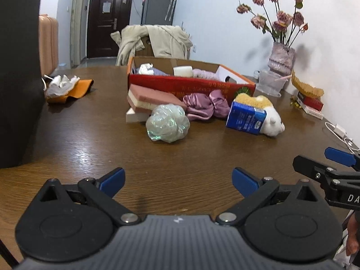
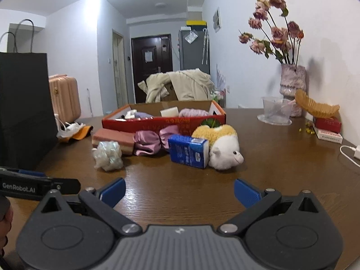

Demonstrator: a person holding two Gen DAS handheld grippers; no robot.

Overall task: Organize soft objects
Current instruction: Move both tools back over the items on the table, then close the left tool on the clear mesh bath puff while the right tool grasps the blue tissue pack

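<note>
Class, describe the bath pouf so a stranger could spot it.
Find the red cardboard box on the wooden table. In front of it lies a row of soft things; the bath pouf sits nearest the grippers, a crinkly, shimmering pale-green mesh ball.

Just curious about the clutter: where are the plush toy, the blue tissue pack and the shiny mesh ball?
plush toy (image 2: 225,155), right wrist view, on its white face.
blue tissue pack (image 2: 188,151), right wrist view, on its front panel.
shiny mesh ball (image 1: 167,123), left wrist view, on its middle.
</note>
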